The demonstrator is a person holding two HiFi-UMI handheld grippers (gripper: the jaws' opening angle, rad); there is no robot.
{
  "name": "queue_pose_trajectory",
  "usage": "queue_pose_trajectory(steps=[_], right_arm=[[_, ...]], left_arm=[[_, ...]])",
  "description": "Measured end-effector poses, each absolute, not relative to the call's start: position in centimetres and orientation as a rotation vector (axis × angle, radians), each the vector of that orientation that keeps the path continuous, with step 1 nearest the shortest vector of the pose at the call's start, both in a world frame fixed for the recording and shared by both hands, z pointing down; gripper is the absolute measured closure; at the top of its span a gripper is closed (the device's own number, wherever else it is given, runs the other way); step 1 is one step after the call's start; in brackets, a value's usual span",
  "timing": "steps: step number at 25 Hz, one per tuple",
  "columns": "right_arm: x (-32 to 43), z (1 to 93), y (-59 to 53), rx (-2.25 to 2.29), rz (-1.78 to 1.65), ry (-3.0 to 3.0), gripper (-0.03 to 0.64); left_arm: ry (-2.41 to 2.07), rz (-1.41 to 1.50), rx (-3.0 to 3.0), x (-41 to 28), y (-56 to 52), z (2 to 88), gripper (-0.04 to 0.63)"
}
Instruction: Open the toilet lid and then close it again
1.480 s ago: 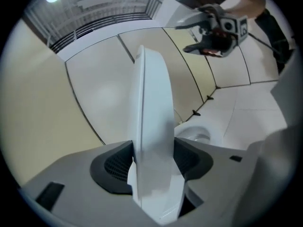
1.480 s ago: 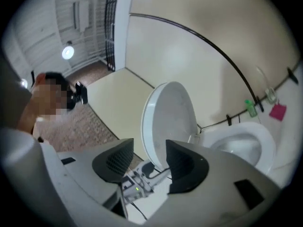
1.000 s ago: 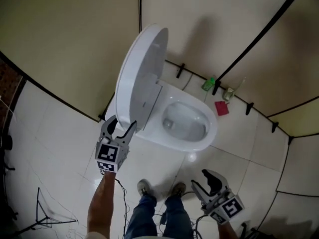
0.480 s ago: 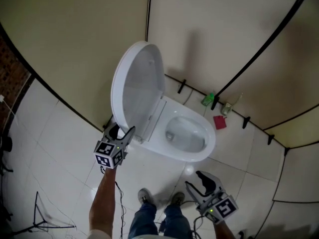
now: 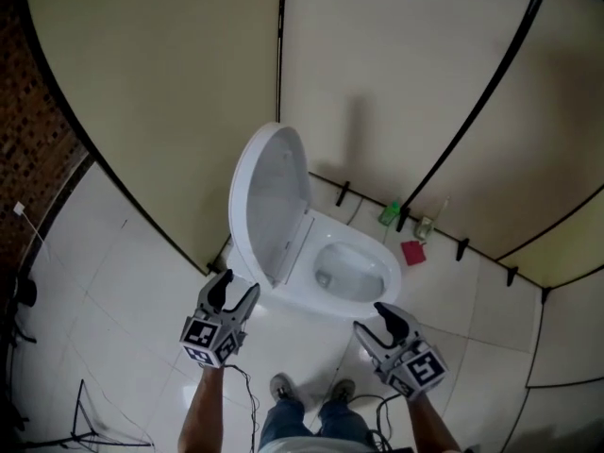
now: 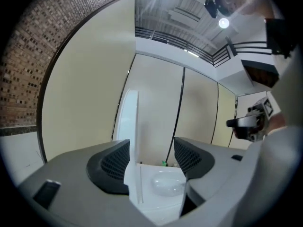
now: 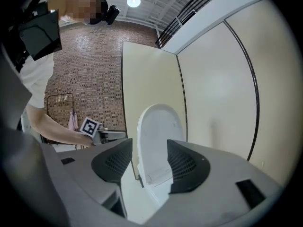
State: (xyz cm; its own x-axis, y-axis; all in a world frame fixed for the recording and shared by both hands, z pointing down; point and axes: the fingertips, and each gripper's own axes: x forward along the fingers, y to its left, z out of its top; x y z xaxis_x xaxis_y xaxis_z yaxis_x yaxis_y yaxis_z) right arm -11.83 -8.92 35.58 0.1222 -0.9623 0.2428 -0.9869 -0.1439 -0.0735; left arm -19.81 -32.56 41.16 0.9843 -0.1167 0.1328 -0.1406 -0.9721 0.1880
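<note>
At the bottom of the head view the person's pale shoes (image 5: 283, 386) stand on the glossy white tiled floor (image 5: 113, 281). Just ahead of them the left gripper (image 5: 235, 292) and the right gripper (image 5: 377, 322) hang in front of the toilet, well apart from each other and clear of it. Both pairs of jaws stand wide and have just been opening; nothing is clamped in either pair, and the toilet only shows beyond the gap in each gripper view. Past them sits the white ceramic toilet bowl (image 5: 351, 274), uncovered. Its white oval plastic lid (image 5: 271, 201) is raised, standing upright at the bowl's left end, close before the cream partition wall (image 5: 170, 111). Behind the bowl, at the wall's foot, lie a small green bottle (image 5: 390, 214) and a red square object (image 5: 412, 253). Far left runs a brown brick wall (image 5: 38, 130)
</note>
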Motion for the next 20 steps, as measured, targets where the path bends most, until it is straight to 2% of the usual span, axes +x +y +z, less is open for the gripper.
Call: queue_pose_trajectory(steps=[10, 20], right_arm=[[-12.8, 33.2, -5.5, 2.072, 0.129, -1.982, 0.390], [-14.1, 33.9, -2.3, 2.078, 0.160, -2.009, 0.390]], left_arm=[[0.067, -0.033, 2.938, -24.3, -18.1, 27.4, 0.307], [0.062, -0.049, 3.008, -23.7, -14.1, 25.4, 0.307]])
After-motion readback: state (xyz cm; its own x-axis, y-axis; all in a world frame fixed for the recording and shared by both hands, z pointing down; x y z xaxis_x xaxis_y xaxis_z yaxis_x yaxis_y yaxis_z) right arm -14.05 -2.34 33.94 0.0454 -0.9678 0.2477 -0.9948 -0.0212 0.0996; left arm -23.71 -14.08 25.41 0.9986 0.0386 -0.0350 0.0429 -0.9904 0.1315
